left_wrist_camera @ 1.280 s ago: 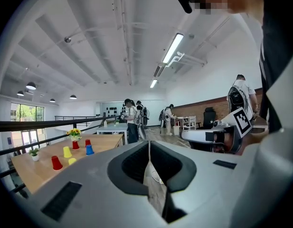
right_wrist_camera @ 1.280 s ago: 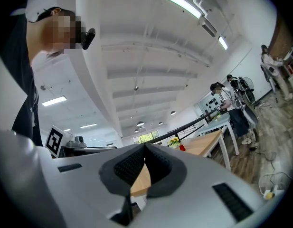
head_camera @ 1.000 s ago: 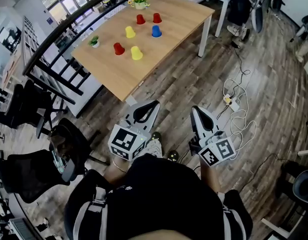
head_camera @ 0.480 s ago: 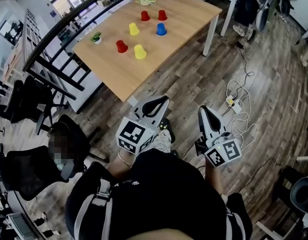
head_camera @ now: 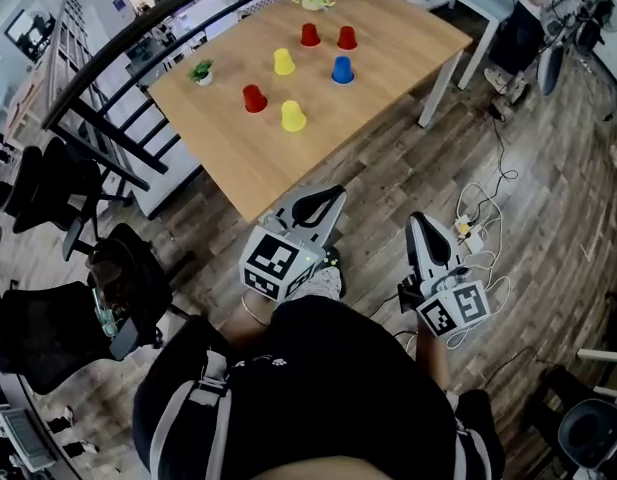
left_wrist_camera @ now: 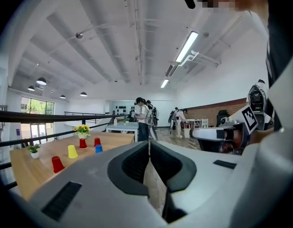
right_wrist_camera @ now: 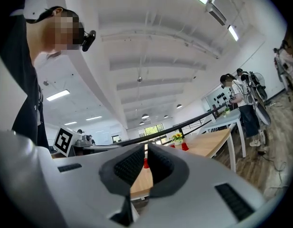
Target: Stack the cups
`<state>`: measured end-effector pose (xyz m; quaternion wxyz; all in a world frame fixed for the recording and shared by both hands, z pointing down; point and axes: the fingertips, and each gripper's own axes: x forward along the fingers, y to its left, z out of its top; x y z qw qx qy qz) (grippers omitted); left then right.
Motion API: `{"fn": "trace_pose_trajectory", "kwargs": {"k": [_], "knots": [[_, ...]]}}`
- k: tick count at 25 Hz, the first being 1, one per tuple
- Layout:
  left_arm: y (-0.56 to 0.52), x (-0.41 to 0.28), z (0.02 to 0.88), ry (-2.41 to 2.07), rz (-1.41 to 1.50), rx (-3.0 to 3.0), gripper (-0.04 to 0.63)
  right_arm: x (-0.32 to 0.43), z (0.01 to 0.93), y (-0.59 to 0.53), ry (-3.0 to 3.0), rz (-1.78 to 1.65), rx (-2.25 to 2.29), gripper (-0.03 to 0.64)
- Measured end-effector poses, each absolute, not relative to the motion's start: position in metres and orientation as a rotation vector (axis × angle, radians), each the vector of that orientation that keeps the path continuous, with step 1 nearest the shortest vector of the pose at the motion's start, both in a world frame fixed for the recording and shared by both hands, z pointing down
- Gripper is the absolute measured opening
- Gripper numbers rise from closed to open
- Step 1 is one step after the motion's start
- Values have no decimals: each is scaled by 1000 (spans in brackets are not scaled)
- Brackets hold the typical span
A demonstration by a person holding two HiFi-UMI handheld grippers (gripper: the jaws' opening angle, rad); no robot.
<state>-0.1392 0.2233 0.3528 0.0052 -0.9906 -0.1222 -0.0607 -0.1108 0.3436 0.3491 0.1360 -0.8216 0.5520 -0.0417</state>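
While held low over the wood-plank floor (head_camera: 388,168), just short of the light wooden table (head_camera: 228,158), the grey left gripper (head_camera: 331,196) and grey right gripper (head_camera: 420,221) are each seen with jaws pressed together and nothing between them. Six upturned plastic cups are spread apart, unstacked, on the table: a near red cup (head_camera: 253,98), a near yellow cup (head_camera: 293,115), a far yellow cup (head_camera: 283,61), a blue cup (head_camera: 341,69) and a far pair of red cups (head_camera: 309,34).

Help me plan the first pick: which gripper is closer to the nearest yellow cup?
Left. The left gripper is just short of the table, facing the yellow cup; the right gripper is farther right, over the floor.
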Motion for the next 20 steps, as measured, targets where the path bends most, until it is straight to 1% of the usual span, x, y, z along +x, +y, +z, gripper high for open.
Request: {"fn": "trace_pose_trajectory", "kwargs": {"k": [8,20], "knots": [[157,-95,358,-258,-218,-3149,21,-63,341,283,1705,-157,-2353,9],[94,-29,365,-181,-197,-3161,21,8,332,217,1803,-155,-2349,28]]}}
